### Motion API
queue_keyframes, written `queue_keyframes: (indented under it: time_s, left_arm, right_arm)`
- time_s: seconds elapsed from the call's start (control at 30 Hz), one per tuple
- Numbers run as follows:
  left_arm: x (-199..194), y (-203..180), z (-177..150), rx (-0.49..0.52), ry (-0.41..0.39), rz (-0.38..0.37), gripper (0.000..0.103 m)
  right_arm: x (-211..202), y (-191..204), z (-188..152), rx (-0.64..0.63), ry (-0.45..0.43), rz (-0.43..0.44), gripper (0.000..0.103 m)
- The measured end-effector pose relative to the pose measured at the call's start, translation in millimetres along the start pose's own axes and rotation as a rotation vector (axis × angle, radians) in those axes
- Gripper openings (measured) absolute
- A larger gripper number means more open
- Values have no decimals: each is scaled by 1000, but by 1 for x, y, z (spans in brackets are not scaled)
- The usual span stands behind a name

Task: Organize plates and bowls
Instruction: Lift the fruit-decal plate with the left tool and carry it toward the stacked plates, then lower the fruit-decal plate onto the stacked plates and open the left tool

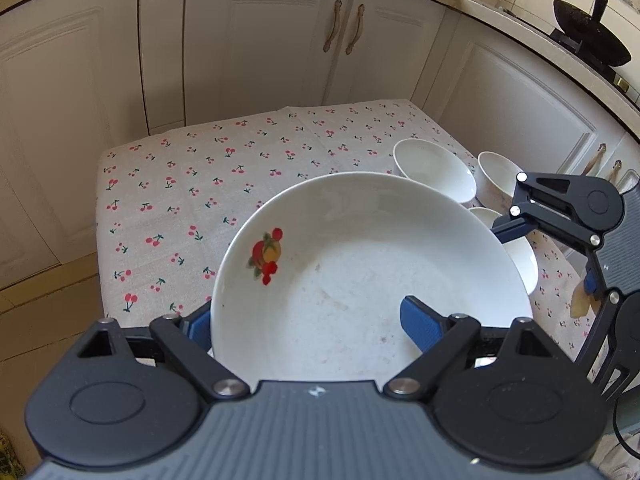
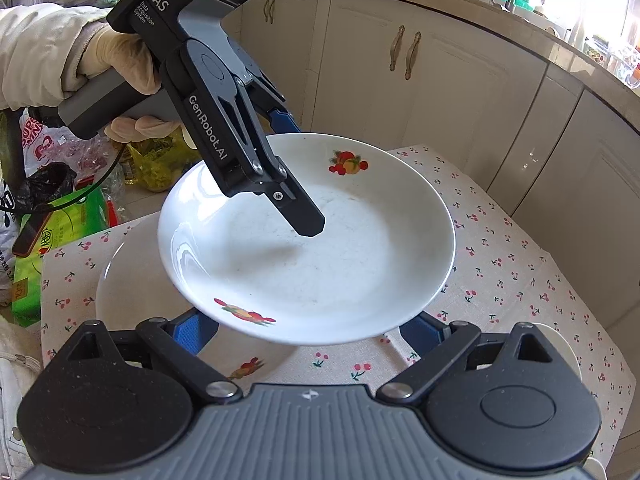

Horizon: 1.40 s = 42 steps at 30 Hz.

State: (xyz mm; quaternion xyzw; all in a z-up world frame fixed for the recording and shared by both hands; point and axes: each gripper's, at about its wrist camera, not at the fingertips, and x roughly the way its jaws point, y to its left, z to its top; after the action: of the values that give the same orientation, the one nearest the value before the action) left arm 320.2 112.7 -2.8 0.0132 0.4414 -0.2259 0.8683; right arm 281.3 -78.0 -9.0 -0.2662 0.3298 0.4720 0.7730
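Observation:
My left gripper [image 1: 308,322] is shut on the rim of a white plate with fruit prints [image 1: 372,272] and holds it tilted above the cherry-print table [image 1: 192,184]. In the right wrist view the same plate [image 2: 320,248] hangs in the air, the left gripper [image 2: 294,168] pinching its far-left rim, one finger over it and one under. A second white plate [image 2: 132,300] lies on the cloth below it. My right gripper [image 2: 308,330] is open just under the held plate's near edge. Three white bowls [image 1: 436,170] [image 1: 498,176] [image 1: 520,260] stand at the table's right.
White cabinet doors [image 1: 280,48] surround the table on the far and right sides. A black wok [image 1: 588,36] sits on the counter at upper right. Bags and packages [image 2: 60,200] are piled on the floor left of the table. One bowl's rim [image 2: 560,344] shows beside my right gripper.

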Motion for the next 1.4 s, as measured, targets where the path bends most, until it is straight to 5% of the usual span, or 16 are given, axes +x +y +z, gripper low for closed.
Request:
queue_keyframes:
  time_s: [0.73,1.4]
  left_arm:
    - [-14,-28,-57,-1,24,-15,91]
    - [-2,-25,-71,-15,68,-13,90]
  right_arm:
    - [-19,64,-33,-4,20,13,99]
    - [-12,72,-42,9,66,37,99]
